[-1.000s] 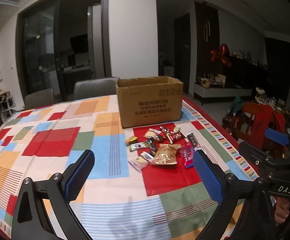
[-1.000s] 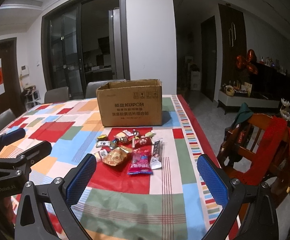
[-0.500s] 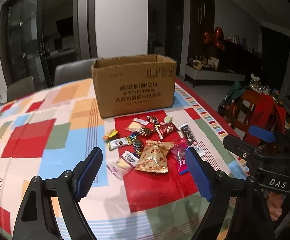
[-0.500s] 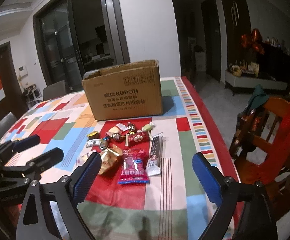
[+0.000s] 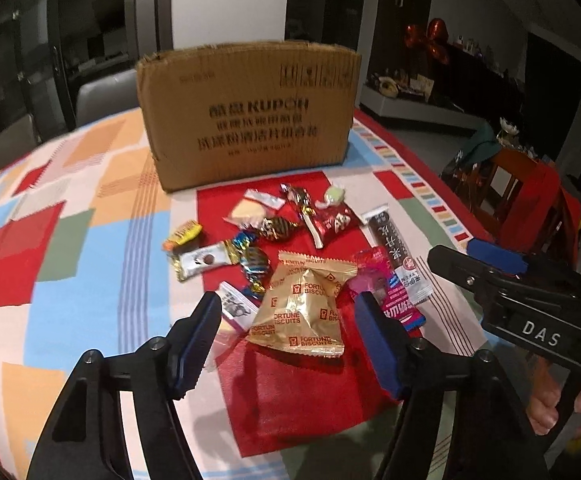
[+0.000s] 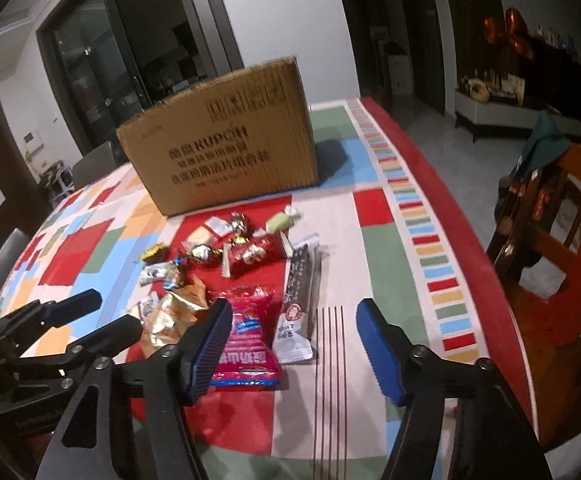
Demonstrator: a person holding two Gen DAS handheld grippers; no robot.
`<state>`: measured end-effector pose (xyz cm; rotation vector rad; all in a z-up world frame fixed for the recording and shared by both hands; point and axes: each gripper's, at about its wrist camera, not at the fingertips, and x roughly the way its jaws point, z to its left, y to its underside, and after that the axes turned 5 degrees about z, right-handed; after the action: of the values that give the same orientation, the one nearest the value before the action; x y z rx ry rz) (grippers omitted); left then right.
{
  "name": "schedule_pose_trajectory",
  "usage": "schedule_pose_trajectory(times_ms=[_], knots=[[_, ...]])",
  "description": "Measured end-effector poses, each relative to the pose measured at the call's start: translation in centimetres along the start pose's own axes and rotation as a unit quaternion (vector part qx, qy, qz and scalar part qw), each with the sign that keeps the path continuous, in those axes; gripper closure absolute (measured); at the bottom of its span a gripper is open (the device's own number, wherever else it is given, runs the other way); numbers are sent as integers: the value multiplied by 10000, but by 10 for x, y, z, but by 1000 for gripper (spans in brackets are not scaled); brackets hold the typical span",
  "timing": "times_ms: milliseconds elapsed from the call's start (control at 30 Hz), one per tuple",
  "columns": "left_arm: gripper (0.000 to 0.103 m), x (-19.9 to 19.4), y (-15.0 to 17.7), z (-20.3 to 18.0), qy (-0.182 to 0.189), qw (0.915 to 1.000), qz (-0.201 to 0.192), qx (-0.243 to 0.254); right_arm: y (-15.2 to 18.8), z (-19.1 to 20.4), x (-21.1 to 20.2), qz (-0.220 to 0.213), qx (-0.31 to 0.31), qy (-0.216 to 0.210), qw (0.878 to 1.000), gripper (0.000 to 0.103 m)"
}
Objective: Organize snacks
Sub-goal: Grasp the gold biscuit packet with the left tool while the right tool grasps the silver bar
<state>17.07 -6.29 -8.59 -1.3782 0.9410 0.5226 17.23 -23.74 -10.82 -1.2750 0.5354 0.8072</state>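
Left wrist view: the left gripper is being closed, its jaws apart with nothing clamped, the gold fortune biscuit packet lying framed between them on the tabletop. The cardboard box is being seen at 12 o'clock behind the snack pile.

Right wrist view: the right gripper is being closed, jaws apart and empty; the pink packet is lying at 9 o'clock, the black-and-white bar at 12 o'clock

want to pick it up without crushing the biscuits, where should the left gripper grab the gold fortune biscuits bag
Probably the flat crimped seal along the near bottom edge of the gold Fortune Biscuits bag. It lies puffed up in the middle, the near seal clear of other packets. The left gripper, jaws closing with nothing pinched yet, could come low from the near side.
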Motion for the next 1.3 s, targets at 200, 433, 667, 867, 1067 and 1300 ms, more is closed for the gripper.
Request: schedule_pose_trajectory(times_ms=[200, 433, 667, 867, 1067, 1300], knots=[[39, 20, -5, 1, 130, 9997, 197, -18, -3, -5, 22, 250, 94, -40, 9996, 49], [47, 40, -11, 7, 335, 9983, 433, -173, -3, -7, 41, 484, 105, -49, 9988, 58], [52, 49, -12, 7, 441, 9972, 553, -233, -7, -4, 52, 561, 22, -29, 9984, 63], [60, 51, -13, 9, 544, 9965, 539, -325, -12, -1, 58, 578, -15, 26, 9983, 68], [66, 51, -12, 11, 529, 9965, 510, -389, -12, 3, 59, 551, -213, 100, 9982, 83], [66, 38, -12, 11, 487, 9975, 318, -396, -10, 8, 48, 386, -319, 146, 9986, 85]])
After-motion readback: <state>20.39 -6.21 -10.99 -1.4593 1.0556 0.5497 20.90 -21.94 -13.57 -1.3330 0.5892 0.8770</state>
